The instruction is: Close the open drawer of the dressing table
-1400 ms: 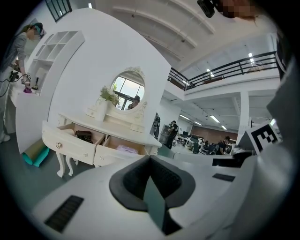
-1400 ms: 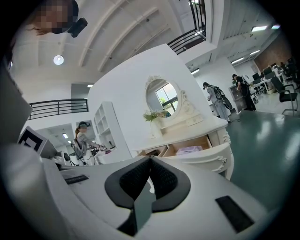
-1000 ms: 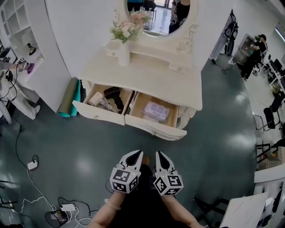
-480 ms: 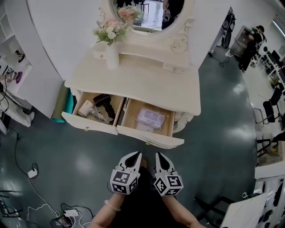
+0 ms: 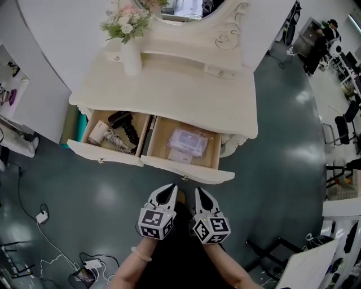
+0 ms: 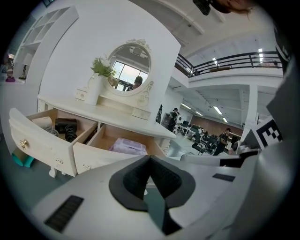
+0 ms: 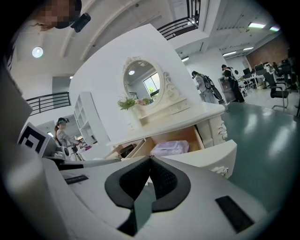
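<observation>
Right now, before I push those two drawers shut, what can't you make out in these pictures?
Mirror: head view, cut off by the top edge.
Backs of the left drawer and right drawer: head view, hidden under the tabletop.
Pale purple packet in the right drawer: print too small in every view.
Right drawer's front: left gripper view, partly hidden by the left gripper.

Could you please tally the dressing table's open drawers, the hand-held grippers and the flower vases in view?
Open drawers: 2 (left drawer, right drawer)
Hand-held grippers: 2 (left hand-held gripper, right hand-held gripper)
Vases: 1 (vase)
Total: 5
</observation>
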Tool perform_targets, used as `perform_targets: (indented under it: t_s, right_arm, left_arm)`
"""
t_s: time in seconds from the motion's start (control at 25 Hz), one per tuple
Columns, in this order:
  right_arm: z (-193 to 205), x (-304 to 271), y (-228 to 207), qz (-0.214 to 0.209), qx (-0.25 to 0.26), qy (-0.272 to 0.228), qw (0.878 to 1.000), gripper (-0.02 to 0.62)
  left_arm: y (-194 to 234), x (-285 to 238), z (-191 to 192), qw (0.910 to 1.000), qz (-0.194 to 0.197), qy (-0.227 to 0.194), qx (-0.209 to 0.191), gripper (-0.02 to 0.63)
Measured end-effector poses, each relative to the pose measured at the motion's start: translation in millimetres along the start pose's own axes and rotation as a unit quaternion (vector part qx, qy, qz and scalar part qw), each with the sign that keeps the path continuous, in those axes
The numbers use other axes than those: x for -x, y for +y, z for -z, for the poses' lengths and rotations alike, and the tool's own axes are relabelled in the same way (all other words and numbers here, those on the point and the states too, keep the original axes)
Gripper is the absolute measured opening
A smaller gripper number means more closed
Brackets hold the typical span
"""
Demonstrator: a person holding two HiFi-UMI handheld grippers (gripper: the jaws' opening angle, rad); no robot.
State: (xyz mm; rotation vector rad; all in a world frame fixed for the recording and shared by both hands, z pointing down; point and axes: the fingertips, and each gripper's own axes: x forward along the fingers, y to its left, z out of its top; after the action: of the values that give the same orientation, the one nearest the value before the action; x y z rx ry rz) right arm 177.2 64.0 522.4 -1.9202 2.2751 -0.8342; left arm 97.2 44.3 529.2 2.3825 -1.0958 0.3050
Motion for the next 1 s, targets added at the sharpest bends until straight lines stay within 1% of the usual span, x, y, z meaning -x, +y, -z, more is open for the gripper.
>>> perform_targets:
  t_s: [0.24,0.36,0.48,1.0]
  right_arm:
    - [22,-8,-26,0.040,0.002,0.024,0.999,0.008]
    - [30,-17,-35,0.053,0.006,0.034,0.998,0.008]
    - [35,-25,-40,0.061,0.004,0.042,0.997,0.008]
    - [51,-50,-50,0.062,-0.001,0.081,0.995,0.008]
  left_arm:
    - [10,-20,13,0.9998,-0.001,0.020,-0.008,0.012]
    - [14,-30,21,0.9994,-0.002,0.033,-0.012,0.012]
    - [21,-40,27,0.9990,-0.004,0.045,-0.005,0.012]
    - [36,-74,30,0.9969,-0.007,0.077,0.014,0.012]
